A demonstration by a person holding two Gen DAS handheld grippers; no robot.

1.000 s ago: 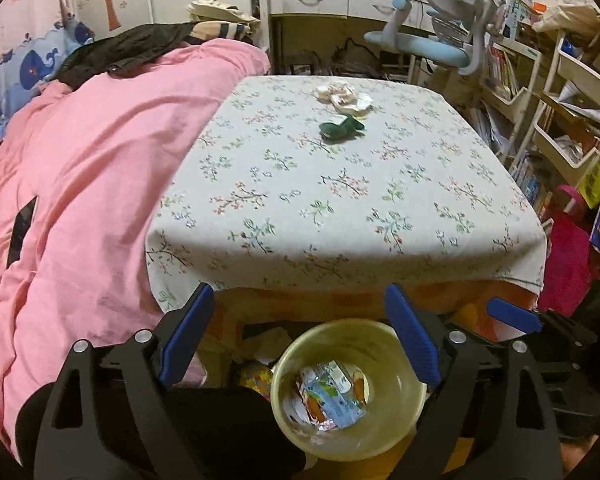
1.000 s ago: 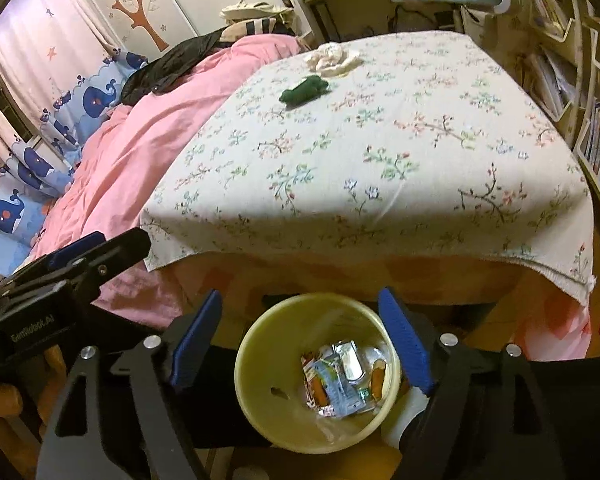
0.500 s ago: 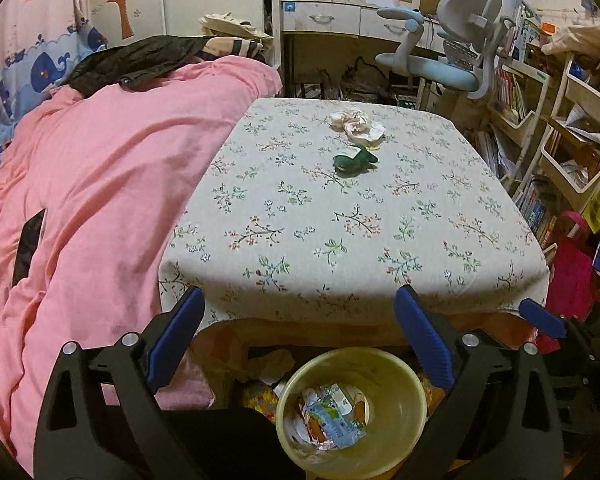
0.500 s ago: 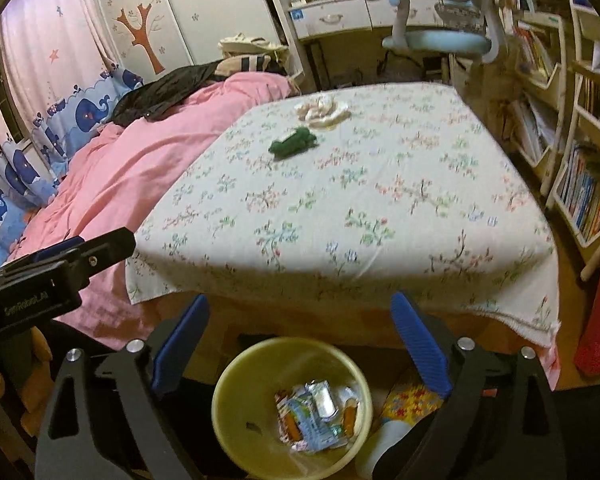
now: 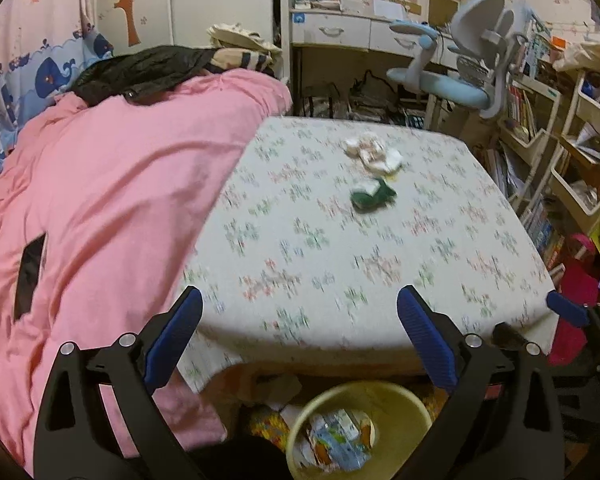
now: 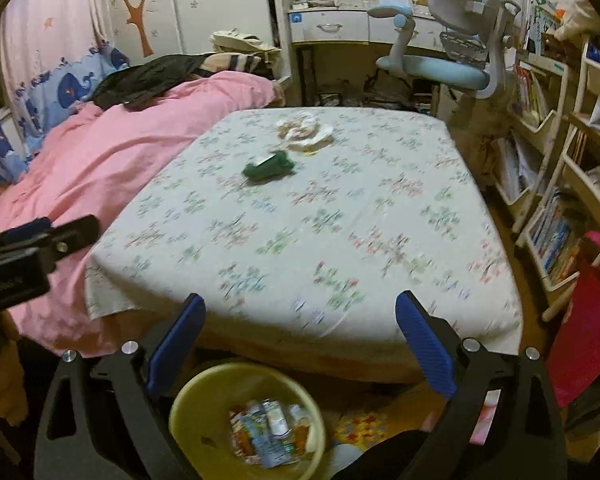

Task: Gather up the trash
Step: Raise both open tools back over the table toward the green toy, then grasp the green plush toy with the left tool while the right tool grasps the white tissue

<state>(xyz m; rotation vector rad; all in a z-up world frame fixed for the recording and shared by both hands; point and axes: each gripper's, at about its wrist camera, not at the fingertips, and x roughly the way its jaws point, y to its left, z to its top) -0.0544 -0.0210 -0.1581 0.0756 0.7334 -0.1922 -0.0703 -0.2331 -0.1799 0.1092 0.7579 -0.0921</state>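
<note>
Cluttered bedroom; low table (image 5: 380, 264) w/ floral cloth is the landmark, cloth print smeared by blur in both views. Pink blanket (image 5: 100, 208) lies along the table's left side, desk chair (image 5: 460, 84) behind its far edge, shelves (image 6: 556, 184) to its right, contents too blurred to read. On the table's far half: green wrapper (image 5: 370, 198), white crumpled tissue (image 5: 374, 154) just beyond it, nearly touching. Yellow bin (image 5: 364, 400) on the floor below the table's near edge, holding packets; its lower rim is cut off in the left view. Left gripper (image 5: 298, 334) jaws spread wide, holding nothing. Right gripper (image 6: 298, 338) likewise spread, empty. Both hang above the bin, at the near edge.
</note>
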